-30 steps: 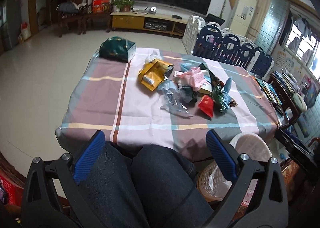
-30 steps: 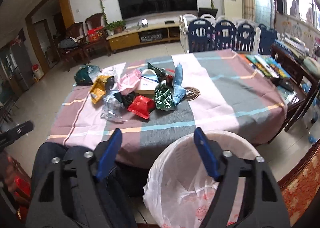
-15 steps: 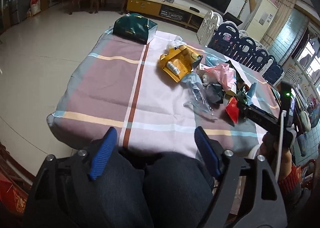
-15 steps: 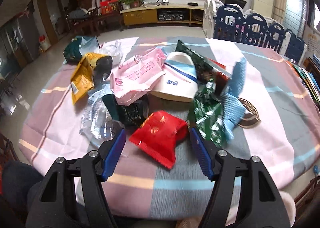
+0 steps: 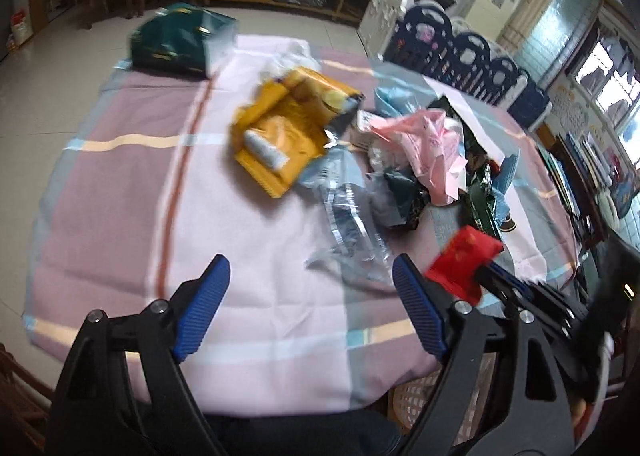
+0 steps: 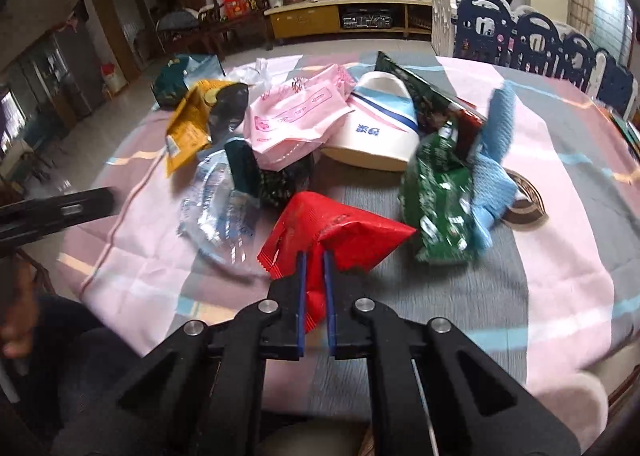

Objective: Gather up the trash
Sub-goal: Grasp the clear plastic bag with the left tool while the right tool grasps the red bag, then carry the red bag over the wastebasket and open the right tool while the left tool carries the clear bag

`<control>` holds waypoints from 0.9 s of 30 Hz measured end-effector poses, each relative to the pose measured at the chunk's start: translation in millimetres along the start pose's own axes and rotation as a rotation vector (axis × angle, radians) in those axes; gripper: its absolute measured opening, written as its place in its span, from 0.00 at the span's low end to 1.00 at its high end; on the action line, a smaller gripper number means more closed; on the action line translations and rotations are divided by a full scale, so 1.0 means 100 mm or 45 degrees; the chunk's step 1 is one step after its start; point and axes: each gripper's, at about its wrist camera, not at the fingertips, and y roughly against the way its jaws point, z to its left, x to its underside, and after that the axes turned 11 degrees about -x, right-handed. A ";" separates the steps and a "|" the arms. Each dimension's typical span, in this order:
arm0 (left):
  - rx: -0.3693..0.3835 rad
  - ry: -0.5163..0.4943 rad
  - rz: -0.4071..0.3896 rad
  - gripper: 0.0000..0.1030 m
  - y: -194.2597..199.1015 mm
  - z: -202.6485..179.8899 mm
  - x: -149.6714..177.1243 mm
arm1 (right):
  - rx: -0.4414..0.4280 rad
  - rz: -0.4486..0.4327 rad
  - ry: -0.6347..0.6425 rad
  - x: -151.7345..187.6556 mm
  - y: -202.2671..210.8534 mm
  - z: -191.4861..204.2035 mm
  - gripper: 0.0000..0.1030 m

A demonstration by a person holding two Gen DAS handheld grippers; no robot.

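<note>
Living room w/ tiled floor, TV unit far ahead of both my grippers; table (image 5: 120, 216) under a pink-grey plaid cloth sits right below my fingers, trash heaped just beyond them.

Heap, big to small: cream tub (image 6: 380, 132) past my R tips, yellow pouch (image 5: 288, 136) ahead of my L tips, pink bag (image 6: 296, 116), green wrapper (image 6: 440, 192) to the R of my R tips, clear plastic (image 5: 348, 232) just ahead of my L gripper (image 5: 308, 288), red packet (image 6: 336, 232).

R gripper (image 6: 314, 256) jaws closing, nearly shut, red packet's near corner pinched between the pads. L gripper wide, nothing between the pads, hovering over cloth near the clear plastic.

Doing it well, my guess: check the pinch has enough foil, not just the edge, then lift straight up so neighbours don't drag; carry to the bin. L should go for the clear plastic, low approach since it's flat + slippery.

View diffs: R wrist shows the pinch close-up plus tub and blue cloth (image 6: 492, 160); L wrist shows my R gripper from the side holding the packet, a white basket (image 5: 424, 396) below the table edge, and the dark green box (image 5: 180, 40) at the far end. L wrist blurry.
</note>
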 end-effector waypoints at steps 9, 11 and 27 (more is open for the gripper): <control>-0.028 -0.053 0.235 0.63 -0.81 -0.47 -0.10 | -0.064 -0.102 -0.159 0.42 0.89 -0.05 0.09; -0.035 -0.055 0.220 0.54 -0.80 -0.48 -0.09 | -0.050 -0.123 -0.177 0.50 1.02 -0.06 0.09; -0.040 -0.013 -0.108 0.25 0.60 -0.14 0.43 | 0.012 -0.255 -0.158 0.72 1.61 0.13 0.09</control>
